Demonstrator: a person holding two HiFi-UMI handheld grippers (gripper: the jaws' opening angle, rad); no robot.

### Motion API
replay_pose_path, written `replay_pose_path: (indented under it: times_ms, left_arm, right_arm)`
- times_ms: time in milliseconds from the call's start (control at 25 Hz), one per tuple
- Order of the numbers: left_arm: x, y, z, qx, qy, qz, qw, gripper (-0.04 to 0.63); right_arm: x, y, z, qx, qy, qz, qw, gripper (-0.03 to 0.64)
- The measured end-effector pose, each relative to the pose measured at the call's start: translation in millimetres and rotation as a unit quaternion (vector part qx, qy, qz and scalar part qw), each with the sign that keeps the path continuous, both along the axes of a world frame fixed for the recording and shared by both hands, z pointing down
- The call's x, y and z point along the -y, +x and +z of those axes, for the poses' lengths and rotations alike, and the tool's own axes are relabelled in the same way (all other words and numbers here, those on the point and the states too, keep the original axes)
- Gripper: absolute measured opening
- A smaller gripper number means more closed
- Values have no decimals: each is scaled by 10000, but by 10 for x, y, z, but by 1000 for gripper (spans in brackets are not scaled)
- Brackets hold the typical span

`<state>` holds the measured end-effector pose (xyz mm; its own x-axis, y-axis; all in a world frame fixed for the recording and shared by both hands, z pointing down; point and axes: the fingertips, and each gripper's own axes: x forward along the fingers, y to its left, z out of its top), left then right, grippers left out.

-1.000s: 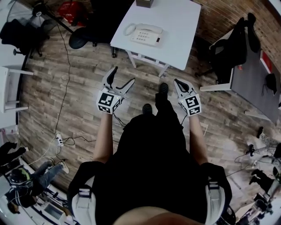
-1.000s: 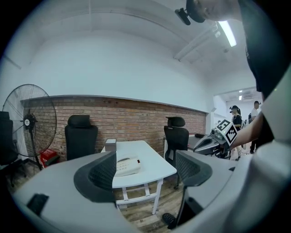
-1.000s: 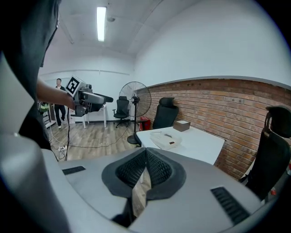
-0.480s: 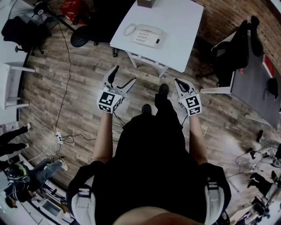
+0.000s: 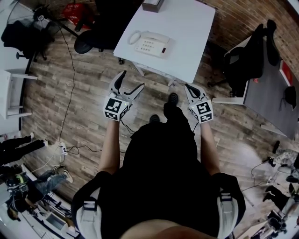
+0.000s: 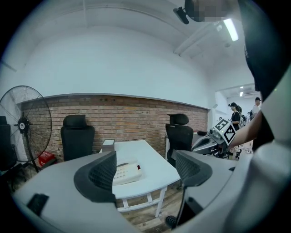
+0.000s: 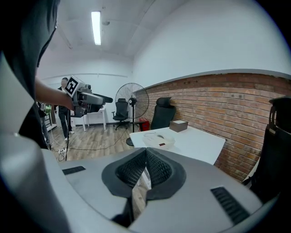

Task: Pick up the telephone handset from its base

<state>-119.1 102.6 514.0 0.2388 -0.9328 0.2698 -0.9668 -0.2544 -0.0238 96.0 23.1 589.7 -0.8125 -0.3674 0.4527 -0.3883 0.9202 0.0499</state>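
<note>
A cream telephone (image 5: 153, 45) sits on the white table (image 5: 187, 32), its handset (image 5: 135, 37) resting on the base's left end. The telephone (image 6: 126, 173) shows between the left jaws, and also far off as the telephone (image 7: 159, 140) in the right gripper view. My left gripper (image 5: 129, 84) is open and empty, held above the wooden floor short of the table. My right gripper (image 5: 188, 88) is shut with nothing in it, at the same distance. Both stand well clear of the phone.
A small brown box (image 5: 153, 5) lies at the table's far edge. Black office chairs (image 5: 247, 51) stand right of the table, another desk (image 5: 268, 88) beyond. A standing fan (image 6: 22, 127) and floor cables (image 5: 70, 93) are at left. People stand at the left edge.
The view has shifted slightly; the table and phone sit a little nearer and further left. Both grippers keep their pose and jaw states.
</note>
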Motion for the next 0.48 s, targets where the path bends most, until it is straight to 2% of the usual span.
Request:
replay_pose_path:
  times_ms: [480]
  left_arm:
    - [671, -69, -36, 51, -70, 65, 9999, 405]
  right_arm:
    - [703, -95, -29, 32, -28, 9, 10000, -1]
